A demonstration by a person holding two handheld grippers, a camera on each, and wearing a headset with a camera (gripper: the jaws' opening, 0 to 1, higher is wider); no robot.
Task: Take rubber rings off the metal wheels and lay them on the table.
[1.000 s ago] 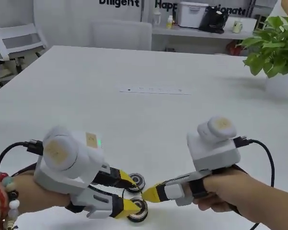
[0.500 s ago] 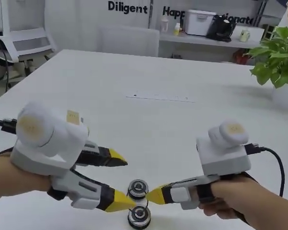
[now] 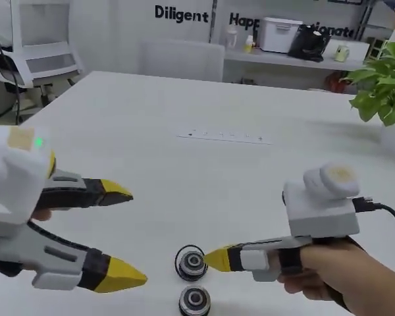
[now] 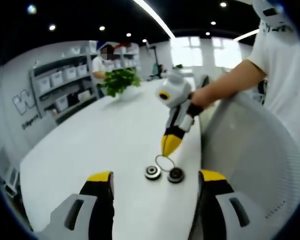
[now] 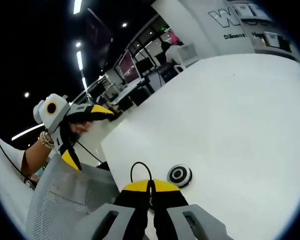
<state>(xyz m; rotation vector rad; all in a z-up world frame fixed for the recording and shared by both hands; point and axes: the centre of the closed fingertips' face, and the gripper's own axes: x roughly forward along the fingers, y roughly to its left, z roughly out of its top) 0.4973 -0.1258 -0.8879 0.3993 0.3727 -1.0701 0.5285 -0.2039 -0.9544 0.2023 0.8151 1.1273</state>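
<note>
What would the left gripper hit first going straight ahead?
Probably the wheels, lined up between its open jaws, with the right gripper, shut on a ring, just beyond. Its height over the table is unclear; it might pass above them.

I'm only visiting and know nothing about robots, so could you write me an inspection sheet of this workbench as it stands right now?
Surface: white table, mostly bare.
Job's things: one metal wheel at the right gripper's tip, a second wheel nearer the person; a thin rubber ring held up beside them.
Clutter: a pale strip mid-table.
Grippers: left gripper open, holding nothing; right gripper shut on the rubber ring.
Cables: black cable trailing from the right gripper.
Surroundings: plant, chair, shelf with a white box.
</note>
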